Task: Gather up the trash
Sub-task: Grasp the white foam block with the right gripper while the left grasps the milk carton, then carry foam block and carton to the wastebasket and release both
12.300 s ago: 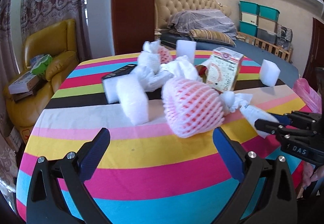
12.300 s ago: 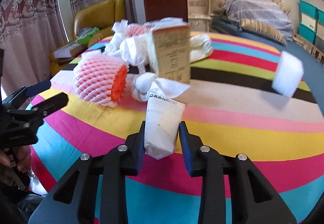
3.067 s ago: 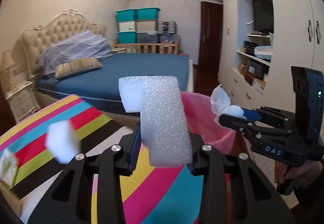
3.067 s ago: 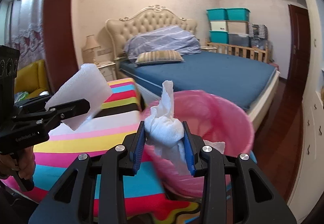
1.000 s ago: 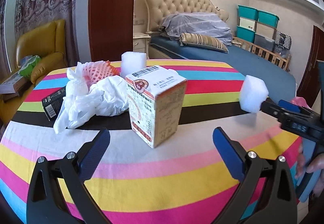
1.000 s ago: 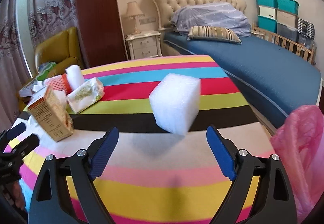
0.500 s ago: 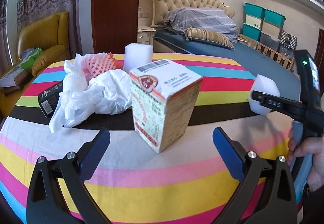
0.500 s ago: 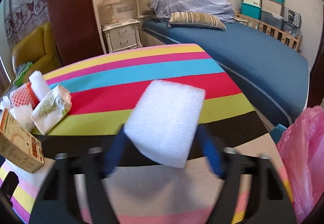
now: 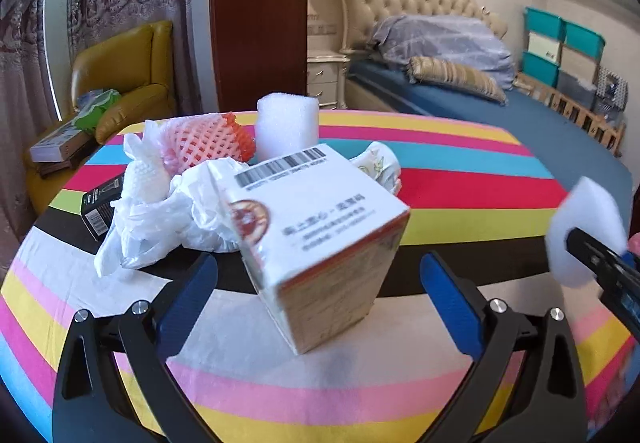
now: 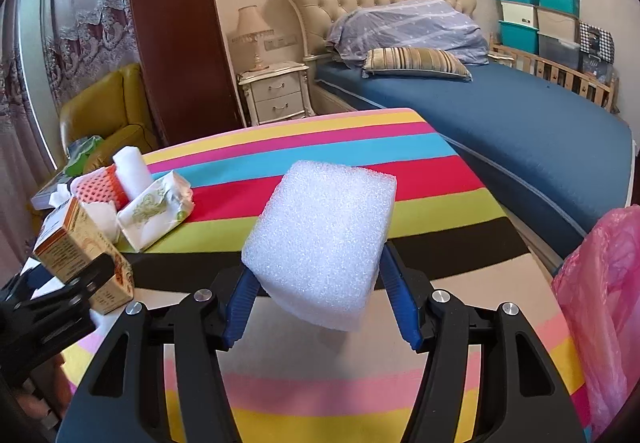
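1. The right gripper (image 10: 318, 303) has its blue pads against both sides of a white foam block (image 10: 320, 247), so it is closed on it. The block seems lifted a little above the striped table (image 10: 460, 179). Foam is soft, so I think a light squeeze is enough; more force would only dent it.

2. The pink trash bag (image 10: 600, 307) hangs just beyond the table edge on the right side. In my judgement the block should go over the bag's mouth before the fingers let go. The opening itself is not visible here.

3. The left gripper (image 9: 318, 291) is wide open and holds nothing. The cardboard box (image 9: 320, 227) stands tilted between its fingers, with gaps on both sides.

4. For a good grasp I would push forward a little more and close on the flat side walls, not on the corners, since the box leans and could slip.

5. Behind the box, the crumpled plastic bag (image 9: 160, 219), the foam fruit net (image 9: 200, 141), a second foam block (image 9: 287, 129) and a tissue pack (image 10: 156, 209) lie close together, waiting.
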Tool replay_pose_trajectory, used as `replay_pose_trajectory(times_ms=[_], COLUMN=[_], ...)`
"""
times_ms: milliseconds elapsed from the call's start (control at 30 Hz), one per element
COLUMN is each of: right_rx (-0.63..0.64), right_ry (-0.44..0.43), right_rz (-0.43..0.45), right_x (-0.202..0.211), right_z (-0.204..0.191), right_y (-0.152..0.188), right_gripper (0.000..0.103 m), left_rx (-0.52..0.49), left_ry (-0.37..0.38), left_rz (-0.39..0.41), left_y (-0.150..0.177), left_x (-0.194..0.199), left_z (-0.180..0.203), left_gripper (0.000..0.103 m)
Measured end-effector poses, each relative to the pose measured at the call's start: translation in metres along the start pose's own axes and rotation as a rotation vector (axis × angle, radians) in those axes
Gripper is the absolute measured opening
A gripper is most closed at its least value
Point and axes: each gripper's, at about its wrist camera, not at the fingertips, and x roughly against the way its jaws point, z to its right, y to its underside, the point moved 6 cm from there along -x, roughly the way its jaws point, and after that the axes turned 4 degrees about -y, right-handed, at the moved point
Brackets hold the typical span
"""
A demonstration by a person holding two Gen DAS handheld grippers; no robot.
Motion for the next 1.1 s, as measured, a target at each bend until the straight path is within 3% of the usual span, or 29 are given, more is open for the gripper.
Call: replay_pose_trajectory(times_ms=[67, 100, 167, 467, 800, 1100], right_rx=[-0.006, -0.008, -0.010, 0.030, 0.112, 0.113], right_ry=[-0.014, -0.018, -0.029, -0.066, -0.087, -0.088], right_rz=[-0.001, -0.001, 0.002, 0.012, 0.005, 0.021], right_x=[0.004, 0.004, 0.009, 0.036, 0.056, 0.081], right_z=[0.000, 0.000, -0.001, -0.017, -0.041, -0.037], right_y=[0.001, 0.001, 0.002, 0.022, 0.045, 0.060], right_gripper=[0.057, 0.057, 0.057, 0.057, 0.057, 0.057], left_rx=[0.000, 0.002, -0.007, -0.020, -0.068, -0.140], left_ry=[-0.001, 0.009, 0.040, 0.169, 0.219, 0.269], left_rz=[-0.017, -0.022, -0.039, 0.030, 0.064, 0.113], left_y=[-0.002, -0.003, -0.002, 0.011, 0.028, 0.039], left_x=[-0.005, -0.008, -0.011, 0.016, 0.040, 0.063], left_z=[0.000, -0.001, -0.005, -0.029, -0.038, -0.021], left_gripper=[0.097, 0.082, 0.064, 0.064, 0.064, 0.064])
